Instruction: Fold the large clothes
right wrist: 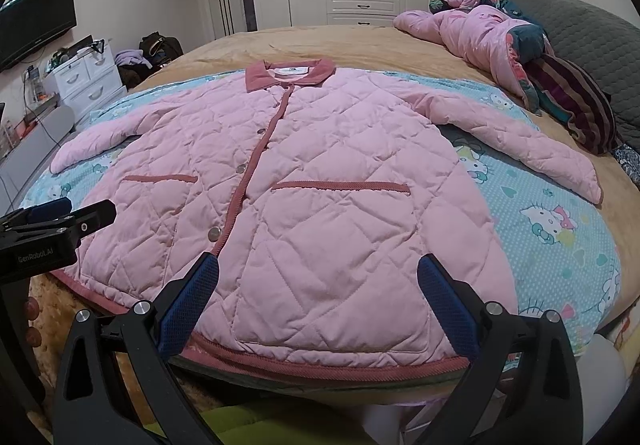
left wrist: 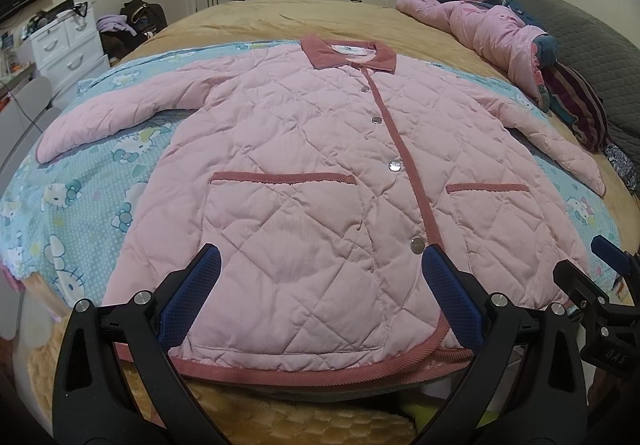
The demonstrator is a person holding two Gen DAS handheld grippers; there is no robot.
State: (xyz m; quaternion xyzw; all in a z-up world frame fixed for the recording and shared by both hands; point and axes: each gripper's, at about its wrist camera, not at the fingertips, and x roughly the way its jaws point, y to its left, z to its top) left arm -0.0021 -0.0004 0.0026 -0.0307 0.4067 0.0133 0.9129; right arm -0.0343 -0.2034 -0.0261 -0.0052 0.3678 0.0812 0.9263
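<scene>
Left wrist view: pink quilted jacket [left wrist: 320,173] lies flat, buttoned, mid-frame on the bed [left wrist: 320,17]. Both left gripper [left wrist: 320,301] and right gripper [right wrist: 318,299] are spread wide, holding nothing. I'd guess it's puffy, soft and light, so I'd pinch the corded hem [left wrist: 304,367] corners.

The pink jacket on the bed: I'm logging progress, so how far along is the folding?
Done: the pink quilted jacket lies spread flat, front up and buttoned, on the cartoon-print blanket, both sleeves out to the sides. In hand: nothing; the left tool and right tool are open near the hem, gripping nothing. Left: all the folding, sleeves and body alike.
</scene>
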